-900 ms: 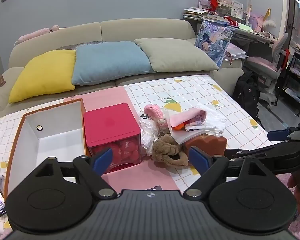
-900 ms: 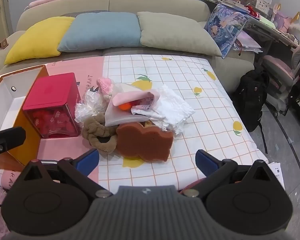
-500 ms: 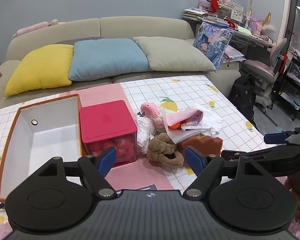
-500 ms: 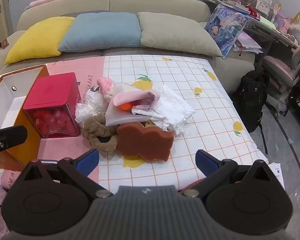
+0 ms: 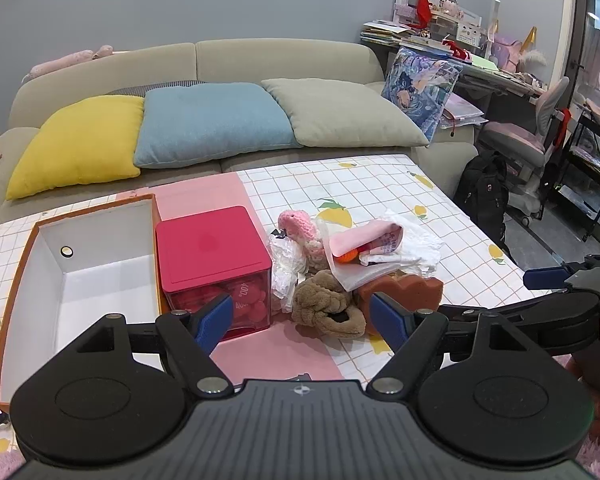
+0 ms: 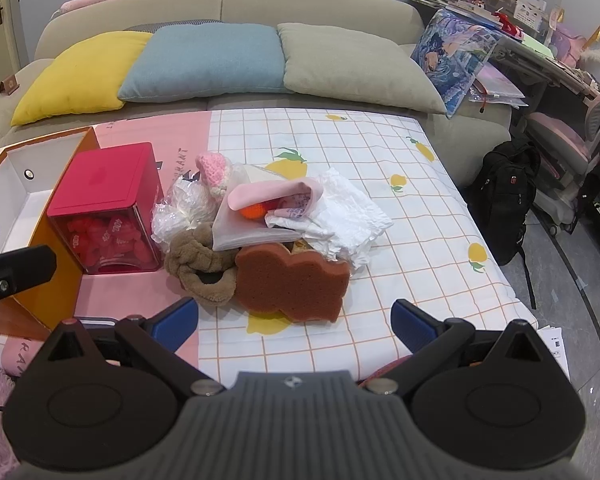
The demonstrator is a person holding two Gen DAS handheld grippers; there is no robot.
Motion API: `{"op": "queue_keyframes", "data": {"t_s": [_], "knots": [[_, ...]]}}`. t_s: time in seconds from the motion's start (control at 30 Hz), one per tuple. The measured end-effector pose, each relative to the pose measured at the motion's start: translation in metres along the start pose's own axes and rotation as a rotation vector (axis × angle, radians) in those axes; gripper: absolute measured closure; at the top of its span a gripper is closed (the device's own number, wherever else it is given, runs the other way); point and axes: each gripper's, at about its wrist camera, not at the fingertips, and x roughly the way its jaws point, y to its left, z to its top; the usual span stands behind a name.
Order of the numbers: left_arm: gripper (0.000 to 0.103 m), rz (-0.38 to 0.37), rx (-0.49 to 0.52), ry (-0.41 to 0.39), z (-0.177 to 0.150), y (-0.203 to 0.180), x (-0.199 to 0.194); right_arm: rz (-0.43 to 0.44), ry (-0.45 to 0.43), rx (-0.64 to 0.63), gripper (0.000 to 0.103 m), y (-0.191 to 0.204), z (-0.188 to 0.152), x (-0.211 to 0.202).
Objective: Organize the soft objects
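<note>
Left view sits slightly higher than earlier; pile unmoved. Left gripper point(image 5: 301, 318) and right gripper point(image 6: 294, 322) gape apart, empty. Risk: brown sponge point(image 6: 292, 280), at twelve o'clock, props the plastic bag point(image 6: 256, 216); pulling it topples the heap.

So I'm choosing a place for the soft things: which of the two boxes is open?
The orange box with the white inside, left of the red box, which has its lid on.

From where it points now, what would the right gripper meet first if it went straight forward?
Probably the brown wavy-edged sponge, lying centred ahead of the open right gripper; depth is uncertain.
</note>
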Motion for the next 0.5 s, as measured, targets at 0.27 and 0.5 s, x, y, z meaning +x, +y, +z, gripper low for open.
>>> {"op": "queue_keyframes", "data": {"t_s": [0.27,0.5], "knots": [[0.012,0.006,-0.004,0.012,0.0005,-0.0013,0.0004,0.001,0.002,0.004,0.003,-0.0007,-0.0006,0.0004],[0.012,0.007,-0.006,0.014,0.0,-0.0007,0.0012,0.001,0.002,0.003,0.003,-0.0007,-0.0005,0.0003]]}}
